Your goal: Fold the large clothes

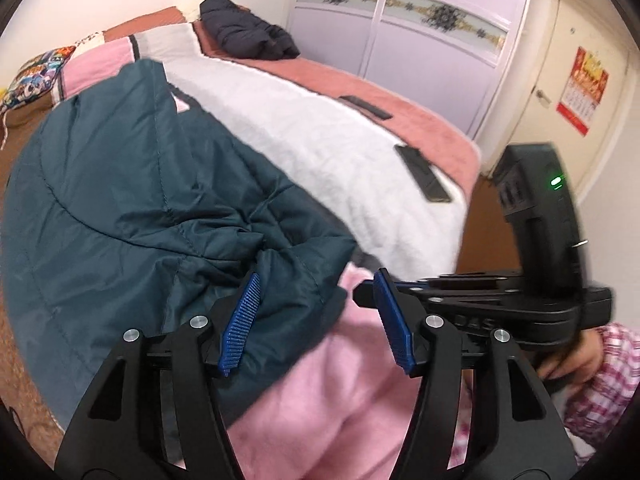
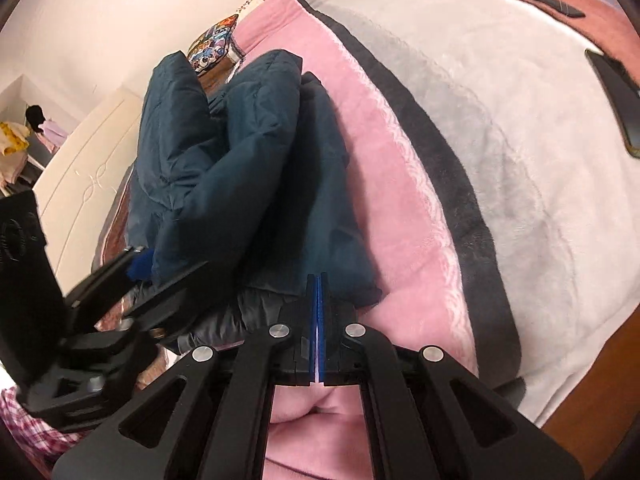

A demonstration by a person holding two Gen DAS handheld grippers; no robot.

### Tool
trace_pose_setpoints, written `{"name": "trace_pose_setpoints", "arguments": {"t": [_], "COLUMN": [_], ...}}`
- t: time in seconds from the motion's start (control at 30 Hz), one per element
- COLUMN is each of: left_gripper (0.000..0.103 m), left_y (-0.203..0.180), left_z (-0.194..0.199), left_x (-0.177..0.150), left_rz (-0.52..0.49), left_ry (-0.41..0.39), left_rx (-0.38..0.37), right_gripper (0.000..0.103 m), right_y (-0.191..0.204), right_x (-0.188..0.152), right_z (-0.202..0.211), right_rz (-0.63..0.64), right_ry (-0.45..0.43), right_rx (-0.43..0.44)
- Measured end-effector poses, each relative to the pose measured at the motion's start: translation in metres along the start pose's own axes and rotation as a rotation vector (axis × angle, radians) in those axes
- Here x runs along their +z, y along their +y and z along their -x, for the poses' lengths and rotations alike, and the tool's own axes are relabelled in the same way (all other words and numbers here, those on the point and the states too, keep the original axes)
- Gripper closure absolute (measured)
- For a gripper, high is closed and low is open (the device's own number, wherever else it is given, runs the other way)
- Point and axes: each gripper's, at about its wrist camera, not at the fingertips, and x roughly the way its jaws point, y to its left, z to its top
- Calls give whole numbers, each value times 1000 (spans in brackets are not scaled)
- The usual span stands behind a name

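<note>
A dark teal quilted jacket [image 1: 132, 200] lies bunched on the pink blanket [image 1: 320, 400] of the bed. My left gripper [image 1: 316, 300] is open, its blue pads [image 1: 240, 320] apart right over the jacket's near corner, gripping nothing. In the right wrist view the jacket [image 2: 240, 168] lies folded over in thick rolls. My right gripper [image 2: 319, 280] is shut with its blue pads pressed together at the jacket's near edge; no cloth shows between them. The right gripper also shows in the left wrist view [image 1: 364, 294], and the left one in the right wrist view [image 2: 136, 264].
A white and grey fleece blanket [image 1: 320, 140] covers the bed's middle. Two dark flat devices [image 1: 424, 176] lie on it. A black jacket [image 1: 244, 32] sits at the far end. A patterned pillow [image 1: 32, 76] is at the head. A wardrobe [image 1: 400, 32] and door stand beyond.
</note>
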Motion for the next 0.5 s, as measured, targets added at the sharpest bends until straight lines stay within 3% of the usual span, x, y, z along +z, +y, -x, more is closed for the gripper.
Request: {"name": "trace_pose_setpoints", "arguments": {"t": [0.17, 0.33, 0.5], "left_gripper": [40, 38, 38], "left_y": [13, 53, 95], "left_z": [53, 81, 72], "left_x": [14, 41, 63], "left_rz": [26, 106, 186], "left_ry": [-99, -183, -168], "left_rx": [-7, 97, 224], "right_gripper": [103, 103, 103], "right_y": [5, 22, 67], "right_x": [2, 15, 26], "right_z": [23, 36, 49], "right_rz": [30, 66, 200], "right_ry": [-43, -81, -105], "right_rx": [-44, -48, -4]}}
